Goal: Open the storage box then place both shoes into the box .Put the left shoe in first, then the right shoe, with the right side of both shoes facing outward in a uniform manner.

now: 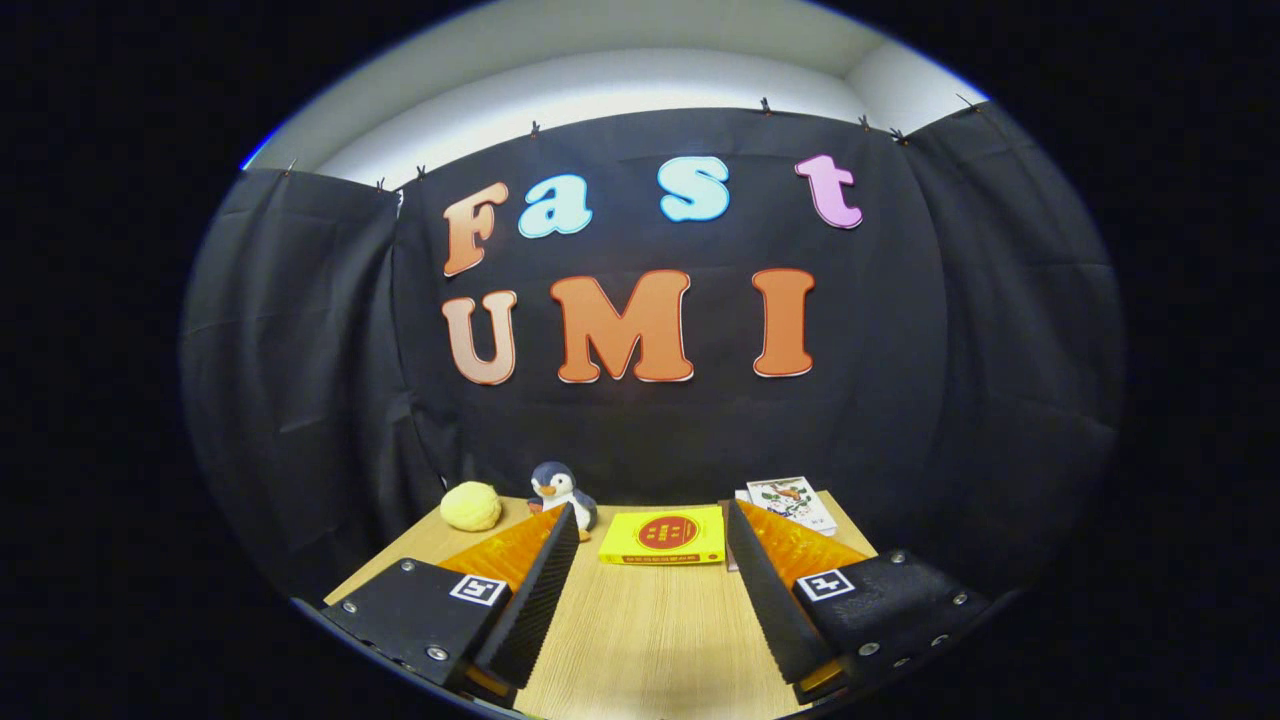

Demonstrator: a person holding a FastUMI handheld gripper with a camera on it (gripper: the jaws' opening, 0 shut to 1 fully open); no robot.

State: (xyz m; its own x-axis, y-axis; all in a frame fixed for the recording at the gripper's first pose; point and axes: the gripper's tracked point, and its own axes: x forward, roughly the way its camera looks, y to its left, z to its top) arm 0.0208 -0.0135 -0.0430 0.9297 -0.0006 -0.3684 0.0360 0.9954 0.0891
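The gripper (650, 515) hangs above the wooden table (640, 640), fingers spread wide with nothing between them; beyond lie a yellow book (664, 536), toy penguin (557, 487) and yellow ball (471, 506)

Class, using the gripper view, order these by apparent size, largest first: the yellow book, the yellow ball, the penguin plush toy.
1. Flat yellow book beyond the open tongs.
2. Round yellow ball and grey-and-white penguin plush toy: they look alike, so unranked.
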